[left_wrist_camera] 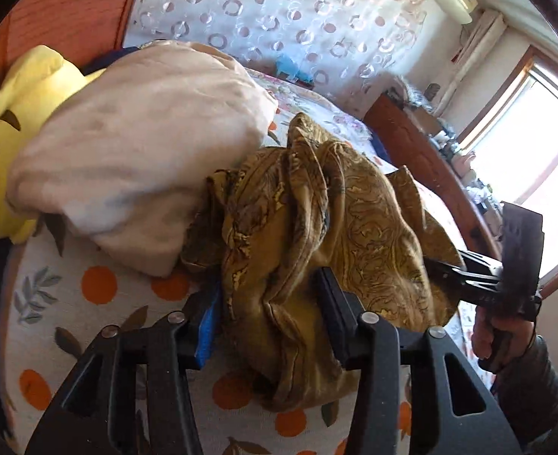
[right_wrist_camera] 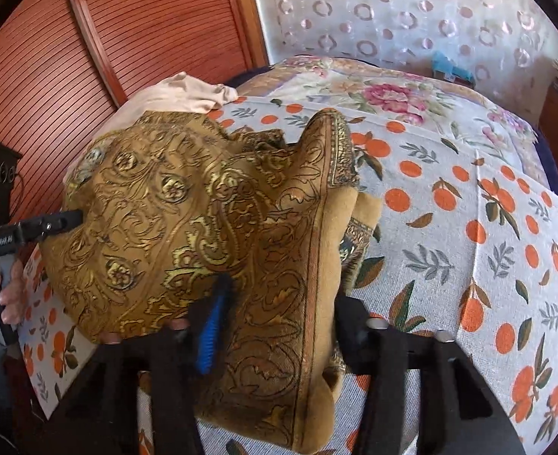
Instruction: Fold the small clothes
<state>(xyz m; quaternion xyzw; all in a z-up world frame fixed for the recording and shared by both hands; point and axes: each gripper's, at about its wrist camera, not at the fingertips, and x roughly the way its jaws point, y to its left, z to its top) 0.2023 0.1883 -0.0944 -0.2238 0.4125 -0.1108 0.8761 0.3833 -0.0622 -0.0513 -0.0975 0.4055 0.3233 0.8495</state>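
A mustard-gold paisley garment [left_wrist_camera: 317,227] is bunched up above the bed, held between both grippers. My left gripper [left_wrist_camera: 269,311] has its fingers on either side of a thick fold of it and grips it. My right gripper [right_wrist_camera: 279,326] likewise holds a wide fold of the same garment [right_wrist_camera: 203,208]. In the left wrist view the right gripper [left_wrist_camera: 445,269] shows at the garment's right edge. In the right wrist view the left gripper [right_wrist_camera: 70,220] shows at its left edge.
The bed sheet [right_wrist_camera: 449,227] is white with orange fruit prints. A pale pink cloth pile [left_wrist_camera: 138,151] and a yellow plush toy [left_wrist_camera: 21,113] lie at the left. A red slatted headboard [right_wrist_camera: 108,38], a patterned curtain [left_wrist_camera: 298,19] and a cluttered wooden shelf [left_wrist_camera: 430,144] surround the bed.
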